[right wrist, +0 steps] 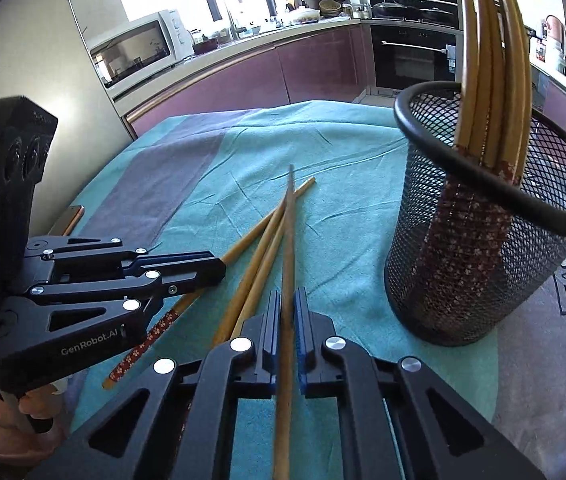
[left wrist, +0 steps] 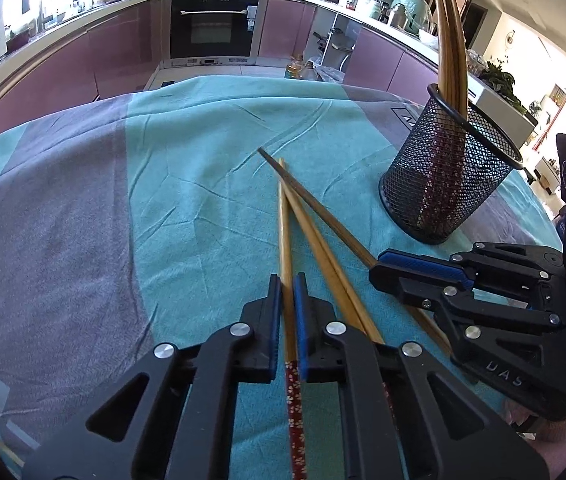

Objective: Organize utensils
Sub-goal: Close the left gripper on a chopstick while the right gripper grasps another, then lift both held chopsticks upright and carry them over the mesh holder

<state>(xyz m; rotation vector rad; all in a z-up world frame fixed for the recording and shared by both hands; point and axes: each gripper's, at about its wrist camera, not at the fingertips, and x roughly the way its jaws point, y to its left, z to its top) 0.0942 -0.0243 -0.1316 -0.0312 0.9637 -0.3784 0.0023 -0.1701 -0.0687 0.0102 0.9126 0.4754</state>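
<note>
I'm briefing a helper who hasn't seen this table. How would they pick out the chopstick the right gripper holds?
Start at the black mesh holder standing on the teal cloth. Beside it four chopsticks lie fanned on the cloth. The right gripper is shut on the darker brown chopstick, nearest the holder; the left gripper clamps the farthest, a paler chopstick with a red flowered end.

The left gripper (left wrist: pixel 288 280) reaches in from the bottom centre of its own view, angled downward, its blue-padded jaws pinched onto a chopstick (left wrist: pixel 285 240). The right gripper (right wrist: pixel 288 296) does likewise at the bottom centre of its view, clamped on a darker chopstick (right wrist: pixel 290 240). Each sits at the other's lower edge, with fingers (right wrist: pixel 39 404) partly visible beneath the left one.
</note>
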